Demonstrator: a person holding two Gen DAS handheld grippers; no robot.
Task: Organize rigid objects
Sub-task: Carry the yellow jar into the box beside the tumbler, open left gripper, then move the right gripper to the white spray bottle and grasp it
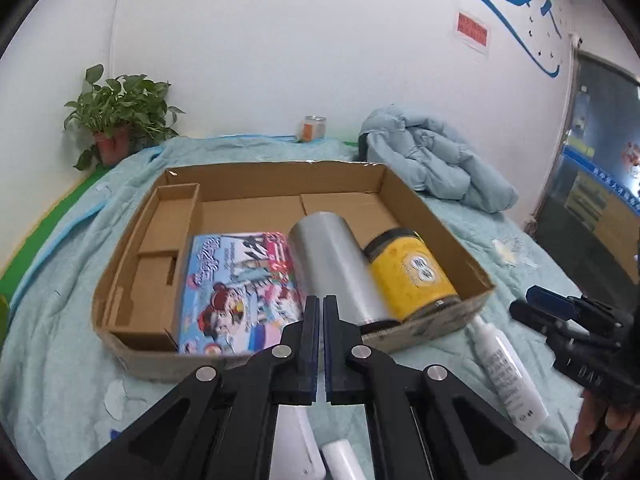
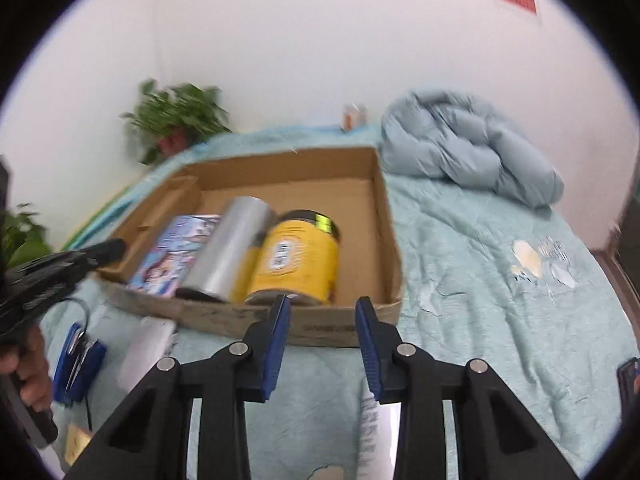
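A bed covered in a pale teal blanket (image 2: 480, 248) fills the scene, giving a soft work surface. On it sits a shallow open cardboard box (image 1: 424, 208), the likely collecting place for hard items. Three things already lie inside, side by side along its near wall, packed close, probably to save room: a colourful picture book (image 1: 240, 288) lying flat, a silver cylinder (image 1: 336, 268) on its side, and a yellow jar (image 1: 412, 276) on its side, touching the cylinder. A white tube (image 1: 504, 368) lies outside on the blanket, just beside the box's near corner, seemingly waiting its turn. The right gripper (image 2: 323, 312) hovers above it, fingers apart and empty, apparently ready to pick up. The left gripper (image 1: 321, 308) has fingers together, holding nothing.
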